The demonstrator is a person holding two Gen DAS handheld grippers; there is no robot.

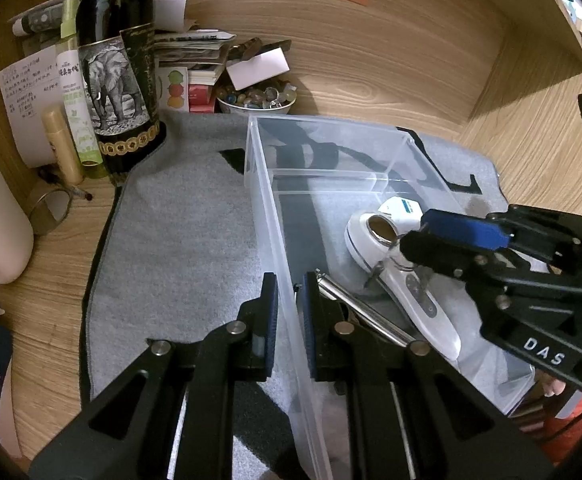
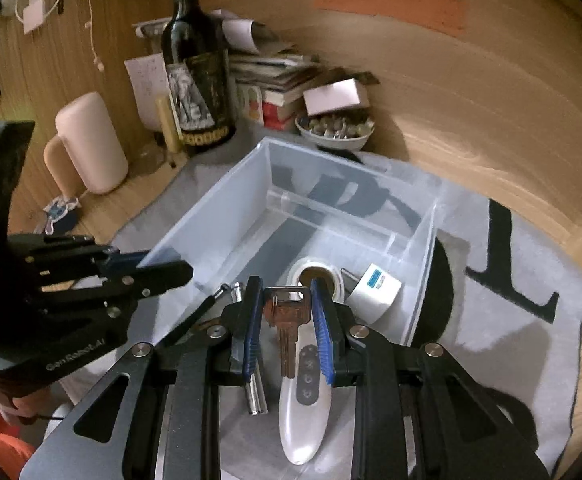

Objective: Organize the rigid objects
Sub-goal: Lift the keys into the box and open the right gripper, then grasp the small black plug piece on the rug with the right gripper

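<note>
A clear plastic box [image 1: 259,184] with dividers stands on a grey mat [image 1: 179,240]. My left gripper [image 1: 289,284] is shut on the box's left wall, one finger inside and one outside. In the right wrist view my right gripper [image 2: 285,286] is shut on a brass key [image 2: 287,320] that hangs between its blue pads. It hovers over the box's near compartment. Under the key lies a long white handheld device [image 2: 305,412] with a round head. A shiny metal cylinder [image 2: 257,396] and a white plug adapter [image 2: 375,286] lie beside it. The left wrist view shows the right gripper [image 1: 413,232] above that device [image 1: 423,300].
A dark wine bottle [image 1: 119,80] with an elephant label, small bottles, a bowl of stones [image 1: 257,100] and stacked books [image 2: 275,80] crowd the back left corner. A cream rounded object [image 2: 91,144] stands at the left. Wooden walls close in the back and right.
</note>
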